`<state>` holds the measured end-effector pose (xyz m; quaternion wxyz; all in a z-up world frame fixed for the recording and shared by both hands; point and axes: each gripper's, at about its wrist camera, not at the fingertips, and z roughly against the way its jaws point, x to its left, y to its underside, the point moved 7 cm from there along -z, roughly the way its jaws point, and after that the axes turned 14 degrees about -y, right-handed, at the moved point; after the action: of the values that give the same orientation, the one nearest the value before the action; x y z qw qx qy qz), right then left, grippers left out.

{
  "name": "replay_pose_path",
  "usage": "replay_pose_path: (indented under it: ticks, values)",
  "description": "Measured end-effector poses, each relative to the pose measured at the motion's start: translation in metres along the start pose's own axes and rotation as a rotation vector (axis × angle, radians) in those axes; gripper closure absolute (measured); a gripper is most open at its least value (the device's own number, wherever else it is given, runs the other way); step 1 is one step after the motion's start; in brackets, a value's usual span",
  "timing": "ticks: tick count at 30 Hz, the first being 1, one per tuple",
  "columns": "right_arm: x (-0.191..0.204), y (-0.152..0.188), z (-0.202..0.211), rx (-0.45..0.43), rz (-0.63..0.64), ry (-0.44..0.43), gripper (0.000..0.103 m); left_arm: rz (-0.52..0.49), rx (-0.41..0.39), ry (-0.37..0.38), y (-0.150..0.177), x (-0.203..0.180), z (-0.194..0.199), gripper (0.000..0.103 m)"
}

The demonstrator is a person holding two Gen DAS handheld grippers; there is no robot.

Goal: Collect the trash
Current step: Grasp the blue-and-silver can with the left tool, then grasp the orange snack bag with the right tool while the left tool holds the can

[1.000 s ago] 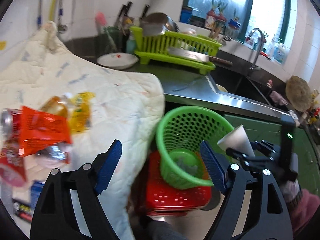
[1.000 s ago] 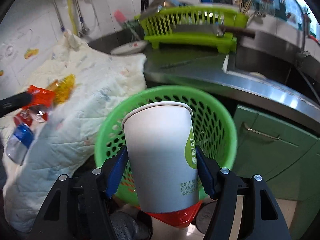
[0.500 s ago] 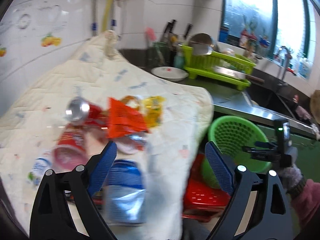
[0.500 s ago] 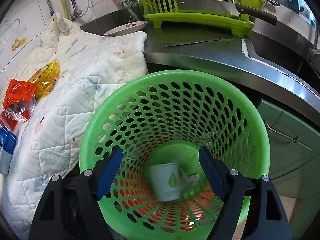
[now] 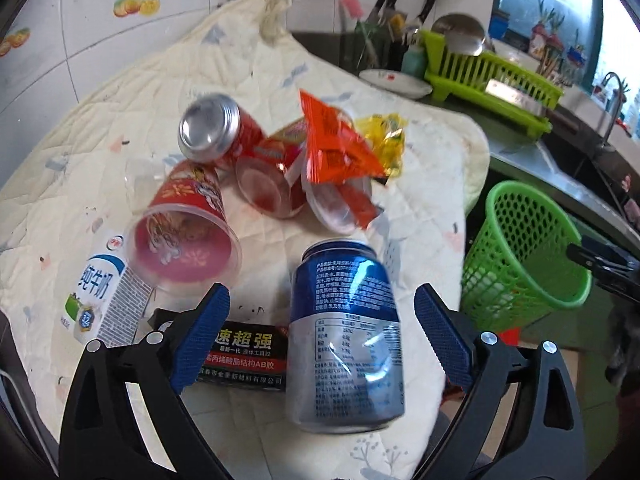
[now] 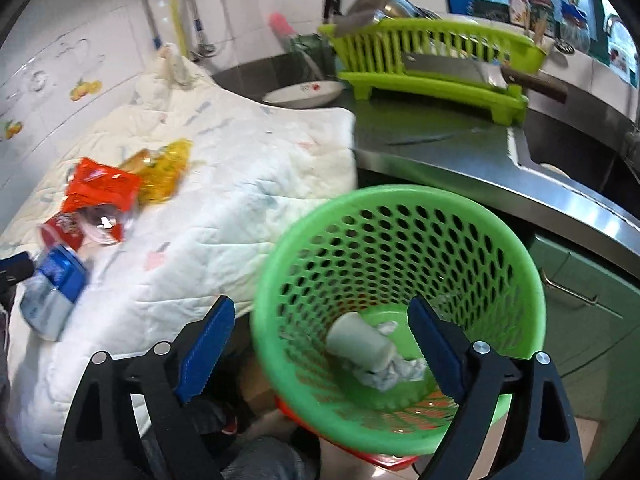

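The paper cup (image 6: 362, 342) has left the right gripper (image 6: 320, 346) and now lies in the green basket (image 6: 400, 204), so one piece is collected. Both grippers are released. The left gripper (image 5: 322, 336) has come around the blue can (image 5: 346, 332) on the quilt (image 5: 120, 120), beside the basket, in a tiled kitchen.

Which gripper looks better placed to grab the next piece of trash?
Left. The left gripper is open with the blue can between its fingers. The right gripper is open over the green basket, away from the pile.
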<state>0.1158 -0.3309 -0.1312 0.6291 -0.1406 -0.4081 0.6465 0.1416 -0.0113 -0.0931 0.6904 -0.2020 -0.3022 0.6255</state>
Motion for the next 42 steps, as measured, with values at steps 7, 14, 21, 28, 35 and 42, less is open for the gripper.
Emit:
replay_pose_path:
  ticks: [7, 14, 21, 28, 35, 42]
  values:
    - [0.046, 0.001, -0.002, 0.003, 0.069, -0.066, 0.016, -0.069, 0.045, -0.023, 0.007, -0.015, -0.019, 0.011]
    - [0.071, -0.003, -0.008, 0.013, 0.13, -0.1, 0.016, -0.127, 0.056, -0.056, 0.014, -0.023, -0.025, 0.011]
    - [0.088, -0.009, -0.017, 0.031, 0.191, -0.12, 0.016, -0.141, 0.064, -0.056, 0.017, -0.028, -0.029, 0.034]
    - [0.117, -0.021, -0.028, 0.039, 0.271, -0.17, 0.016, -0.122, 0.016, -0.034, 0.016, -0.027, -0.016, 0.034]
    - [0.156, -0.032, -0.048, 0.045, 0.369, -0.233, 0.016, -0.046, -0.04, -0.021, 0.009, 0.001, 0.013, 0.034]
    - [0.194, -0.043, -0.077, 0.061, 0.459, -0.272, 0.016, 0.041, -0.073, -0.025, 0.003, 0.038, 0.036, 0.035]
